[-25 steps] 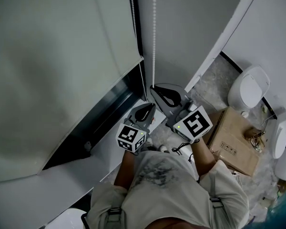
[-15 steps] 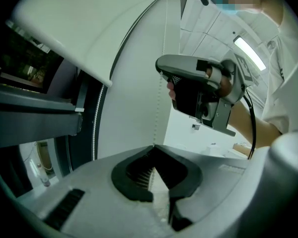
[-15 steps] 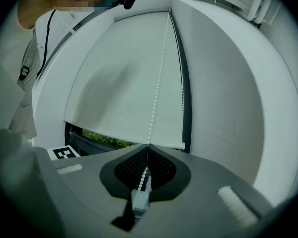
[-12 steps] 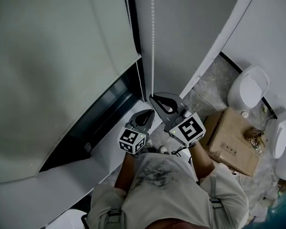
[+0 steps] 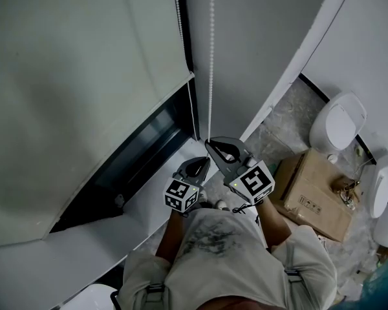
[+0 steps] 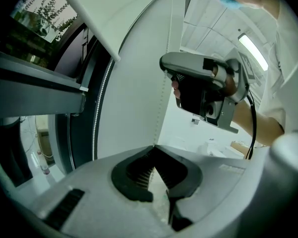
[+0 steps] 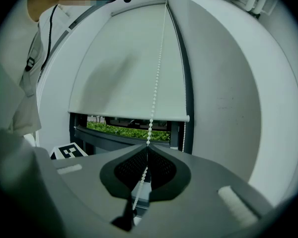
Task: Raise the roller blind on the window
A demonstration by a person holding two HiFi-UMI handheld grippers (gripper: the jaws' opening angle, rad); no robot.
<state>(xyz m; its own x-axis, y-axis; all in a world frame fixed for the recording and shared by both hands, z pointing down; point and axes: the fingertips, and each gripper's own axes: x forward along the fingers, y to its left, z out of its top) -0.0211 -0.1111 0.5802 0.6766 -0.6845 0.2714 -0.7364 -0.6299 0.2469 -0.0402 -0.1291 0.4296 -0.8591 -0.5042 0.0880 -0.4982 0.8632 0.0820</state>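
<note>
The pale roller blind [image 5: 84, 95] covers most of the window, and a dark strip of glass shows below its bottom bar [image 7: 129, 115]. A white bead chain [image 5: 211, 63] hangs down the frame's right side. My right gripper [image 5: 210, 142] is shut on the bead chain [image 7: 156, 83], which runs on between its jaws [image 7: 148, 145]. Just below and left of it, my left gripper [image 5: 199, 165] is also shut. In the left gripper view the bead chain [image 6: 161, 113] rises from its closed tips [image 6: 154, 148] toward the right gripper [image 6: 165, 63]. A second strand [image 6: 102, 98] hangs along the frame.
A white windowsill [image 5: 149, 199] lies under the grippers. On the floor to the right stand a cardboard box [image 5: 313, 186], a white toilet [image 5: 339, 121] and more white fixtures [image 5: 381, 189]. A grey wall [image 5: 258, 37] stands right of the chain.
Both grippers have sunk together along the bead chain, toward the person's body. The blind's bottom bar shows no clear shift.
</note>
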